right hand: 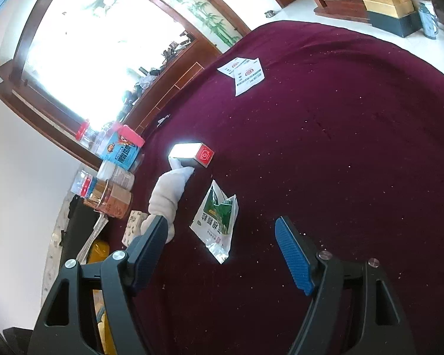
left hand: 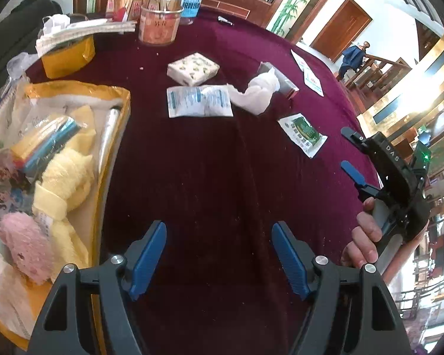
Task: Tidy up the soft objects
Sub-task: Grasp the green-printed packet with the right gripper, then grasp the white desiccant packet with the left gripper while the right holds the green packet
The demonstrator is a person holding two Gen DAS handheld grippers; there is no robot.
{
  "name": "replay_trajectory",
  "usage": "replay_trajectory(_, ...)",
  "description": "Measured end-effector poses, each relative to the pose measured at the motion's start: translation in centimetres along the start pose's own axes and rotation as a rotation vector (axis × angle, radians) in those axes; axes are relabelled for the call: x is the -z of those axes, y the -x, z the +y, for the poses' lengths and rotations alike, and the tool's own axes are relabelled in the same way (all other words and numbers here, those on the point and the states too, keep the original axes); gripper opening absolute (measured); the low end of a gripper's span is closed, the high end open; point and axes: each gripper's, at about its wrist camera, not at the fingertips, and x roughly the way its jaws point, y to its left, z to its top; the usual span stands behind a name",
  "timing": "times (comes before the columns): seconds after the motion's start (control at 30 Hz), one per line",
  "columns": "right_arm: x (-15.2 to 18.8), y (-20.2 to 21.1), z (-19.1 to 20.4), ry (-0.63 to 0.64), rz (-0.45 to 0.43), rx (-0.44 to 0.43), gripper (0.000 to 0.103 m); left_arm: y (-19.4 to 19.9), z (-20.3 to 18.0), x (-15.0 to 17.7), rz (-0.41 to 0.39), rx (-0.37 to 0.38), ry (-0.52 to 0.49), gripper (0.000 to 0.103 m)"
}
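Left wrist view: left gripper (left hand: 219, 257) hangs over bare maroon tablecloth (left hand: 192, 177), jaws wide, nothing between them. At the left edge sits the yellow tray (left hand: 115, 153), already holding soft goods: a yellow towel (left hand: 63, 183) and a pink fluffy item (left hand: 26, 245). The right gripper (left hand: 350, 151), with the person's hand (left hand: 364, 236) on its handle, shows at the right, jaws also wide and empty.

Soft things not yet in the tray: white crumpled cloth (left hand: 257, 93) in mid-table, lying against a small box (left hand: 281, 81); tissue pack (left hand: 192, 68) far of centre; flat wipes packet (left hand: 198, 101) just beside the cloth; green sachet (left hand: 303, 133) to the right.

Right wrist view: right gripper (right hand: 222, 254) points toward the green sachet (right hand: 217, 219), with the cloth (right hand: 168, 195) just left of it.

Judgement: reach phase for the next pickup, probably the sachet or the cloth. Next move calls for lowering, straddling the item, pinching gently, then carrying it left to the tray.
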Motion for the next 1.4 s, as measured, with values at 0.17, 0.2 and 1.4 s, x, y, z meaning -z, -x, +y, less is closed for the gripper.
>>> replay_trajectory(0.17, -0.7, -2.3, 1.2, 0.023, 0.106, 0.06, 0.074, 0.6, 0.0, -0.2, -0.007, -0.005, -0.018, 0.077)
replay_trajectory(0.2, -1.1, -2.8, 1.4, 0.033, 0.107, 0.091, 0.073, 0.7, 0.2, -0.3, -0.012, -0.005, -0.014, 0.077)
replay_trajectory(1.4, 0.2, -3.0, 3.2, 0.115, 0.068, 0.024, 0.01, -5.0, -1.7, -5.4, 0.069, -0.067, -0.036, 0.077)
